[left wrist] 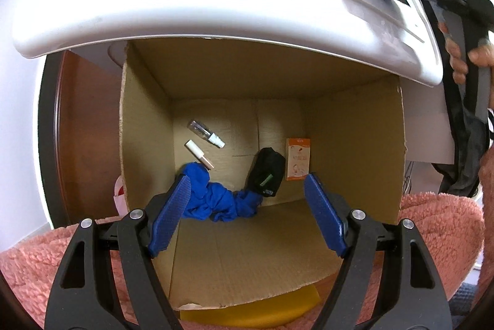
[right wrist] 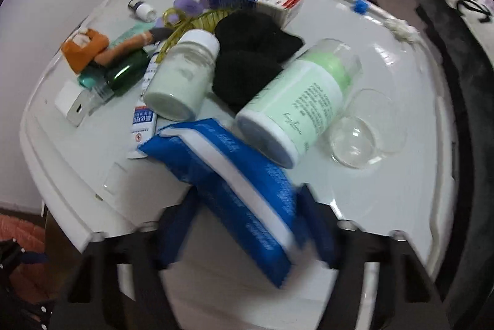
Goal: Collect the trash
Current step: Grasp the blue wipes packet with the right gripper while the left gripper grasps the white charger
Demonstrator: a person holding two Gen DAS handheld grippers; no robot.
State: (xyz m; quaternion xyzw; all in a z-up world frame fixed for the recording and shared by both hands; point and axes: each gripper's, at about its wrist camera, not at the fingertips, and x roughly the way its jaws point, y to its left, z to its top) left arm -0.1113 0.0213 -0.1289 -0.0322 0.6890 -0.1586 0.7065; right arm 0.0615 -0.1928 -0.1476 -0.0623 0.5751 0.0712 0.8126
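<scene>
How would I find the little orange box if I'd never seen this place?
Look into the open cardboard box under the white table. At the bottom, the little orange box leans by the right wall, beside a black bundle. It is the only flat orange thing with printing there.

open tongs [left wrist: 247, 214], cardboard box [left wrist: 355, 144], blue cloth [left wrist: 216, 200]

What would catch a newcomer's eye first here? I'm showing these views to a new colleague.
In the left wrist view, the open cardboard box under the white table, with a crumpled blue cloth inside between the open left claw. In the right wrist view, the blue packet between the right claw fingers, before a cluttered tabletop.
</scene>
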